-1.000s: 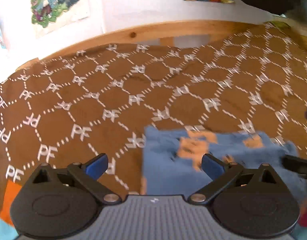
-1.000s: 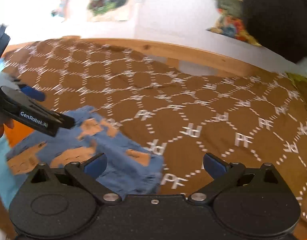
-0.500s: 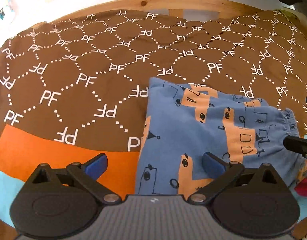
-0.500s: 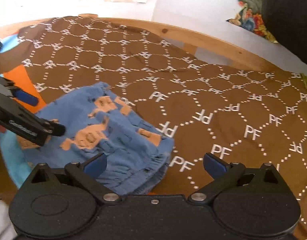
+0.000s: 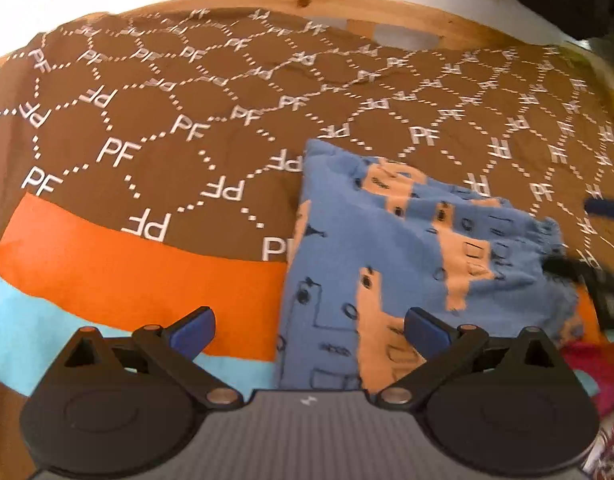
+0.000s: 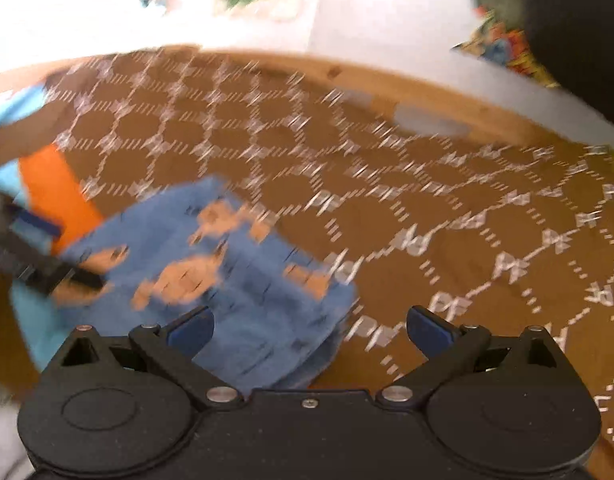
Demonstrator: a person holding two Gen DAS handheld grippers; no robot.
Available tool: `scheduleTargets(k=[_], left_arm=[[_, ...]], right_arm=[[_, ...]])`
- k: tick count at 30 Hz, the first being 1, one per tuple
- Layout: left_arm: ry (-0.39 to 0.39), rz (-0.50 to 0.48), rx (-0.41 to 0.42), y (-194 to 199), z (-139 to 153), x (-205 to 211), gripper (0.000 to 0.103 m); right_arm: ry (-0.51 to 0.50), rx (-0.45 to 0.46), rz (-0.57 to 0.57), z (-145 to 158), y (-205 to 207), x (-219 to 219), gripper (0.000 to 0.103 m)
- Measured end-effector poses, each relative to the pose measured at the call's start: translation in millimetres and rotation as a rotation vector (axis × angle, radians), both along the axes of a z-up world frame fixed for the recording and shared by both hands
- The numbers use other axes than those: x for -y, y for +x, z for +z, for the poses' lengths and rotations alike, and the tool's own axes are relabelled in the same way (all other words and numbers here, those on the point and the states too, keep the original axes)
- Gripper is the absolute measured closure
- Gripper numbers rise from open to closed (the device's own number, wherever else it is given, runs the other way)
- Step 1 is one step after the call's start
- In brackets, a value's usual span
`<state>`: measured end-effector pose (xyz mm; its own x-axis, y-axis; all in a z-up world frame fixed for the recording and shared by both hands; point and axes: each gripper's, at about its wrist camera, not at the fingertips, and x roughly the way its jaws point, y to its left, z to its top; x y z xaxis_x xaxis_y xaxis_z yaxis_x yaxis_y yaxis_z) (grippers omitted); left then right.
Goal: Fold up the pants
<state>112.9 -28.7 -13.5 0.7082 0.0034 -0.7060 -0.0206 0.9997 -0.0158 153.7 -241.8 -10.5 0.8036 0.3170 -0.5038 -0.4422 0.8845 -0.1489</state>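
The pants (image 5: 419,264) are blue with orange shapes and lie folded in a compact stack on the brown patterned bedspread (image 5: 155,168). My left gripper (image 5: 311,326) is open above the stack's near left corner, holding nothing. Black fingers (image 5: 563,266) of the right gripper show blurred at the stack's right edge. In the right wrist view, which is motion-blurred, the pants (image 6: 235,280) lie at lower left. My right gripper (image 6: 309,326) is open over their near right corner and holds nothing. One of the left gripper's fingers (image 6: 47,268) reaches over the pants' left side.
The bedspread has an orange band (image 5: 139,264) and a cyan band (image 5: 15,312) along its near edge. A wooden bed rail (image 5: 307,0) and a white wall with posters close the far side. Red fabric (image 5: 595,364) lies at lower right. A dark mass (image 6: 579,32) hangs at upper right.
Both views have tipped down and drawn back from the pants, which stay folded in place. The right wrist view has gone blurred from movement. Both grippers remain open.
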Motion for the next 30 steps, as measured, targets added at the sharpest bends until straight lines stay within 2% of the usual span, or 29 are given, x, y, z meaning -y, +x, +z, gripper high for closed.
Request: scheduleTargets(k=[3,6,8,10,12,16,19,21,23,25,27,30], left_arm=[[0.057,-0.048,-0.010,-3.1,-7.2,8.8,0.000],[0.027,-0.044,0.001,-6.1,-12.0,2.1,0.000],[-0.006,-0.035,-0.006,-5.9,-12.4,-3.2,0.000],[-0.005,-0.042,-0.003,-7.3,-12.4,-7.0,0.000],[0.001,-0.047,0.005,-8.1,-12.5,-9.1,0.000],[0.007,-0.050,0.014,-12.3,-13.4,-8.6,0.000],[0.002,-0.050,0.011,-11.8,-13.1,-8.9,0.000],[0.003,-0.049,0.011,-12.4,-13.4,-8.5,0.000],[0.004,-0.046,0.011,-13.0,-13.2,-8.5,0.000],[0.005,-0.040,0.009,-13.6,-13.4,-8.1,0.000],[0.005,-0.035,0.004,-13.7,-12.7,-7.6,0.000],[0.003,-0.035,-0.011,-12.9,-10.2,-9.0,0.000]], right_arm=[[0.033,0.011,-0.051,4.7,19.8,-2.9,0.001],[0.032,-0.021,-0.031,2.2,43.5,-15.9,0.001],[-0.032,-0.047,-0.034,-4.8,61.2,-31.1,0.001],[-0.120,-0.091,-0.036,-16.3,75.3,-42.1,0.001],[-0.190,-0.062,-0.044,-24.1,78.9,-41.9,0.001],[-0.194,-0.027,-0.145,-19.1,83.2,-27.0,0.001],[-0.187,0.024,-0.182,-5.4,73.3,-17.7,0.001],[-0.143,0.002,-0.148,-0.2,62.1,-11.1,0.001],[-0.107,-0.068,-0.093,-2.1,49.7,-7.1,0.001],[-0.139,-0.100,-0.069,-10.3,37.8,-6.9,0.001],[-0.171,-0.074,-0.075,-8.9,23.7,-2.6,0.001],[-0.070,-0.072,-0.061,11.7,2.9,9.6,0.001]])
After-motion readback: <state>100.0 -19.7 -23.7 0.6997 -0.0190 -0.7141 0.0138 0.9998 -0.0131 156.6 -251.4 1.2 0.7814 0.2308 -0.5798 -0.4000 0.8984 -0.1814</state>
